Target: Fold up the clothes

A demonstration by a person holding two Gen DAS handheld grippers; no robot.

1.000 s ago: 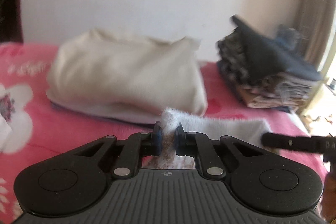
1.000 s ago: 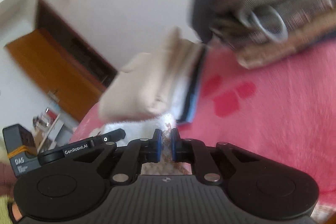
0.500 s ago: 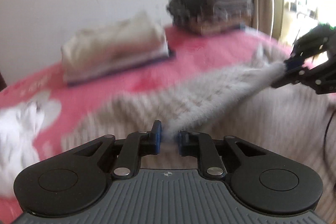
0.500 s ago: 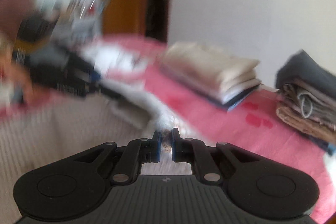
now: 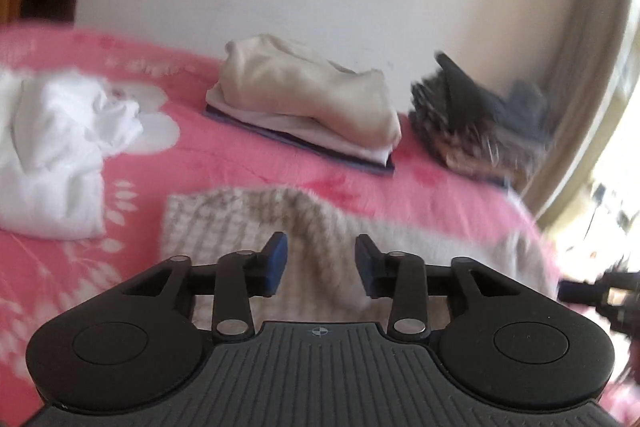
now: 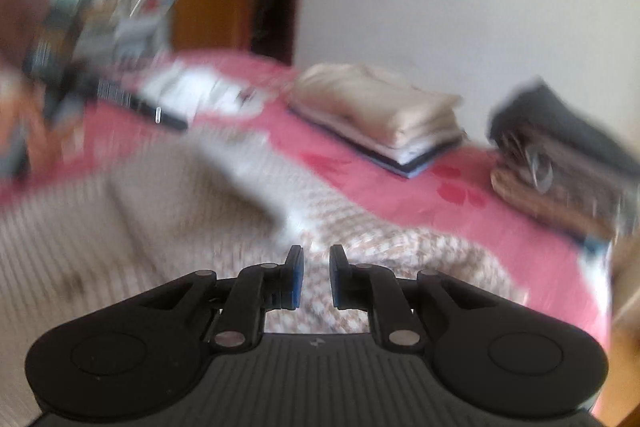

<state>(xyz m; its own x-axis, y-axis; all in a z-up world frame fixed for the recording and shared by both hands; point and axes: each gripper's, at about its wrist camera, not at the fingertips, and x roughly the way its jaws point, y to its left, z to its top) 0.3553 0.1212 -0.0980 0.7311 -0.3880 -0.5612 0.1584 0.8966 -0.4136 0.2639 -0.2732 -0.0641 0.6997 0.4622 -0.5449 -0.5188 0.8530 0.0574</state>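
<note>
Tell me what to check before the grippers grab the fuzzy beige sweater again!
1. Left gripper open: ok, jaws wide apart with nothing between them.
2. Right gripper open: ok, a clear gap shows between its blue pads.
3. Fuzzy beige knitted sweater lying on the pink flowered bedspread: ok, though wrinkled rather than flat.
4. Sweater edges easy to find: cannot tell, the pictures are blurred.
5. Cream folded stack and dark folded stack away from the sweater: ok, bare bedspread lies between.
6. Crumpled white garment clear of the sweater: ok in the left wrist view.
</note>
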